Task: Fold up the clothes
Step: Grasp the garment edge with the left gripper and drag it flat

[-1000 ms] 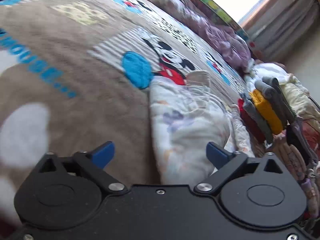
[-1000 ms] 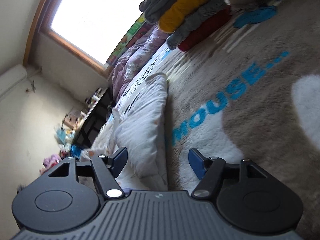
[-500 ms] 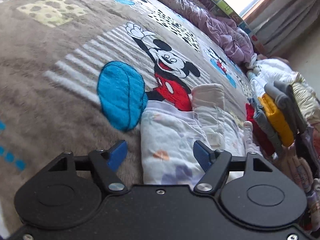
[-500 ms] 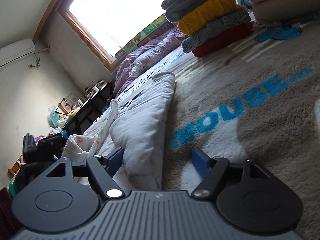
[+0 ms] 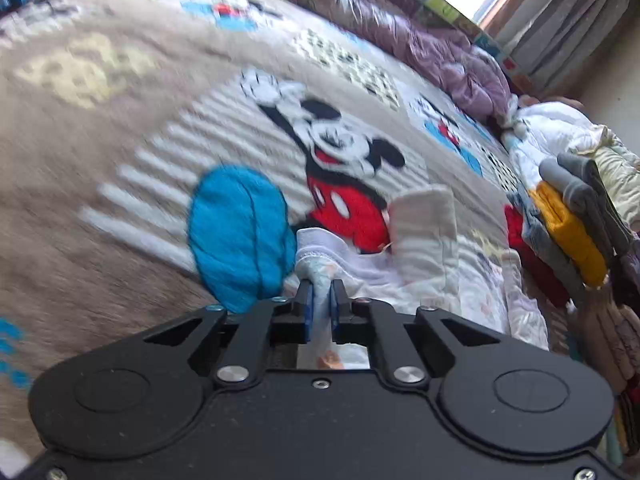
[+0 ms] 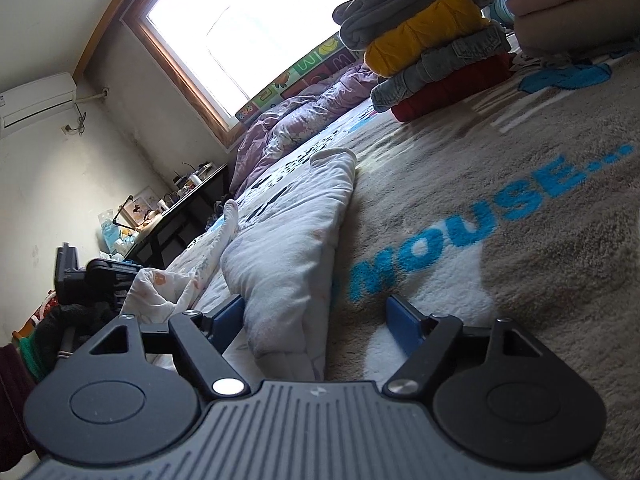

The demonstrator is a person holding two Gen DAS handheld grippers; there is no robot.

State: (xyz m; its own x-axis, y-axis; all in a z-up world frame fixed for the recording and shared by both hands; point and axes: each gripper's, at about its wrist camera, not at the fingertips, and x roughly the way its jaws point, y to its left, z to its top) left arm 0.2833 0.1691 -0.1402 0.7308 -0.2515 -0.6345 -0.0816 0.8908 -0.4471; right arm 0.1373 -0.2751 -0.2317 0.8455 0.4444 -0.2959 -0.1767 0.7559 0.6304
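Half a second ago the left gripper (image 5: 320, 300) stood open over the garment (image 5: 420, 276); now its blue pads have closed on a bunched hem edge at the cloth's near corner, pinching a thin ridge of fabric between them. Beyond the pinch, the garment lies on the blanket (image 5: 120, 208), a soft white quilted piece with faint pastel prints, a ribbed cuff sticking up at its far end. Plush and brown, the blanket bears a cartoon mouse in red shorts and a blue oval patch.

From the right wrist, the right gripper (image 6: 316, 316) is open, one blue pad tucked against the puffy folded edge of the garment (image 6: 296, 240), the other resting apart on the blanket (image 6: 540, 280) near blue fuzzy letters. A stack (image 6: 432, 40) of folded clothes, grey, yellow, denim and red, sits well behind.
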